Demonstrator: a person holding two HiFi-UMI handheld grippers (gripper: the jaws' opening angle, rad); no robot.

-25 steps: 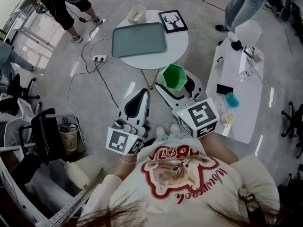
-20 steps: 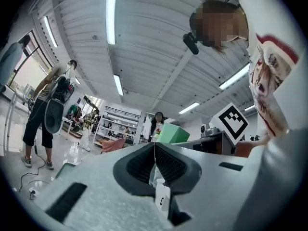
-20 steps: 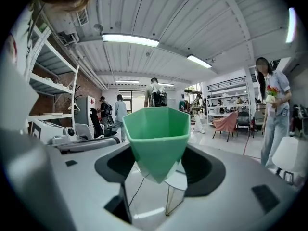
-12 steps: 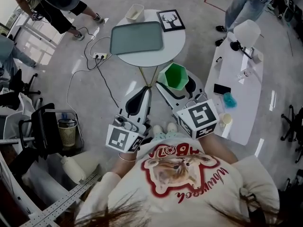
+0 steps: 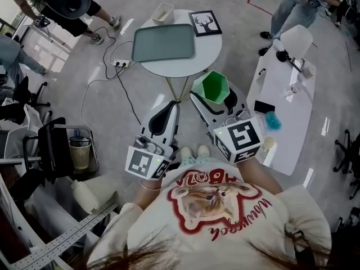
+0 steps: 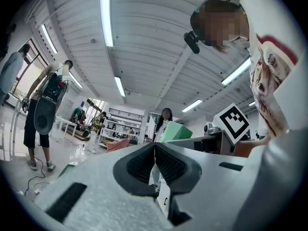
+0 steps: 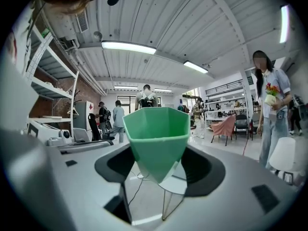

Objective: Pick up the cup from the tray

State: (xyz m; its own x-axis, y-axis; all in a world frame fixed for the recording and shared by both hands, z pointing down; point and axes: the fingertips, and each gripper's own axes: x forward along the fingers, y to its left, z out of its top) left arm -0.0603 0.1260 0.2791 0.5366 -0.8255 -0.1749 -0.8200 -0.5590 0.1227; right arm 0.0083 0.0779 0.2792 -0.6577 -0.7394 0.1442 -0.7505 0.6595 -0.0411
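One cup (image 7: 157, 136) | clamped between right tongs (image 7: 159, 166) (tray (image 5: 163, 43) well apart)

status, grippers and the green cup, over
Left gripper shut, empty. Right gripper shut on the green faceted plastic cup, held clear of the grey-green rectangular tray. Nothing in the way.
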